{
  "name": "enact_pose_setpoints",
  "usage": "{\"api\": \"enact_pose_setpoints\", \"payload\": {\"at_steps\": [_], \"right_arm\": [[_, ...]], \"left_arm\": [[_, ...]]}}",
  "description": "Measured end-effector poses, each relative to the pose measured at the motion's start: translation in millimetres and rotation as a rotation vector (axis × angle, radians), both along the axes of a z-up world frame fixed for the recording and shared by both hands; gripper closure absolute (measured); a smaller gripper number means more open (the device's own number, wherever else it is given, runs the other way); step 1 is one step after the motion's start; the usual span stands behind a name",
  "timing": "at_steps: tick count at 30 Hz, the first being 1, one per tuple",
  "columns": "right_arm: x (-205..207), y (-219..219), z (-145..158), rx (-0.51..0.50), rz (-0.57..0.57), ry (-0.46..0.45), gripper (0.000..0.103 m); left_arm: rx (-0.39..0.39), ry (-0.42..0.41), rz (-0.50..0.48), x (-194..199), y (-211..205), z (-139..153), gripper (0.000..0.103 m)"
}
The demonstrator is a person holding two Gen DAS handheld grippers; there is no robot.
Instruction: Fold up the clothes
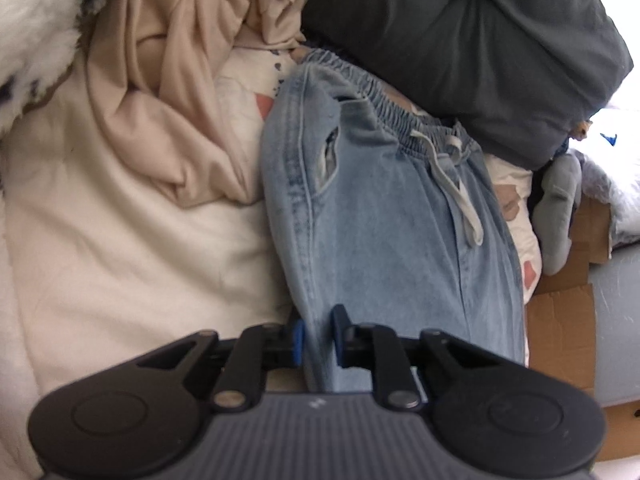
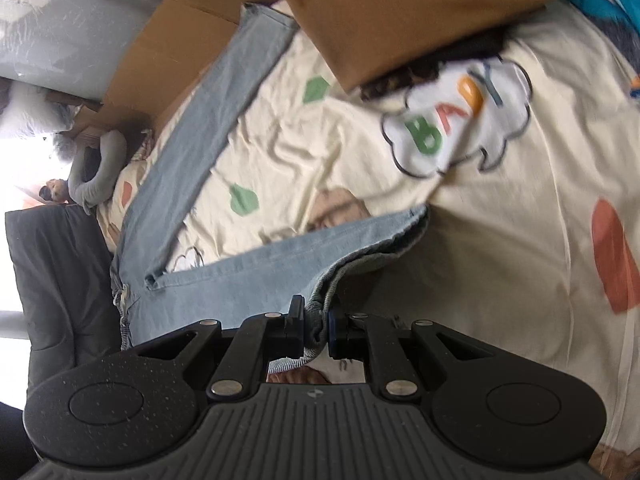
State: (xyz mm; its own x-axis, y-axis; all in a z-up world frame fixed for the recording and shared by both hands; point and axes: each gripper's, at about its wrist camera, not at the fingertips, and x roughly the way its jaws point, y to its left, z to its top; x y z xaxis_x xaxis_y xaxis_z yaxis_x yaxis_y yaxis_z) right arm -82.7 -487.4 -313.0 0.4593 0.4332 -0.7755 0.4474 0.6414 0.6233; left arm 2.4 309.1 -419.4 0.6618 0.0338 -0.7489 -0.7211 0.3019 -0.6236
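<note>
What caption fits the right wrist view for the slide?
Right tongs shut on the edge of light-blue jeans spread over a cartoon-print bedsheet, one leg splayed toward a cardboard box.

A bed fills most of both views, spread with a cream sheet (image 2: 500, 260) printed with coloured shapes and a cloud patch with letters, and a plain cream blanket (image 1: 132, 248) lies to the left in the left wrist view. A dark grey pillow (image 1: 480, 40) sits at the far right there, with flattened brown cardboard (image 1: 560, 320) along the bed's right edge and a brown cushion (image 2: 400, 12) at the far end in the right wrist view. Strong daylight burns out the right edge of the left view and the left edge of the right view
</note>
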Motion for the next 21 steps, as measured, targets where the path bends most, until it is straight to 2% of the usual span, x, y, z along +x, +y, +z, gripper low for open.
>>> {"api": "enact_pose_setpoints", "payload": {"at_steps": [6,10,21], "right_arm": [[26,-5,15,-0.001,-0.003,-0.037,0.094],[47,-11,21,-0.004,0.0,-0.049,0.094],[89,-26,50,0.007,-0.035,-0.151,0.094]], "left_arm": [[0.005,0.001,0.003,7,14,5,0.091],[0.023,0.021,-0.016,17,18,13,0.096],[0.097,-0.062,-0.09,71,13,76,0.098]]}}
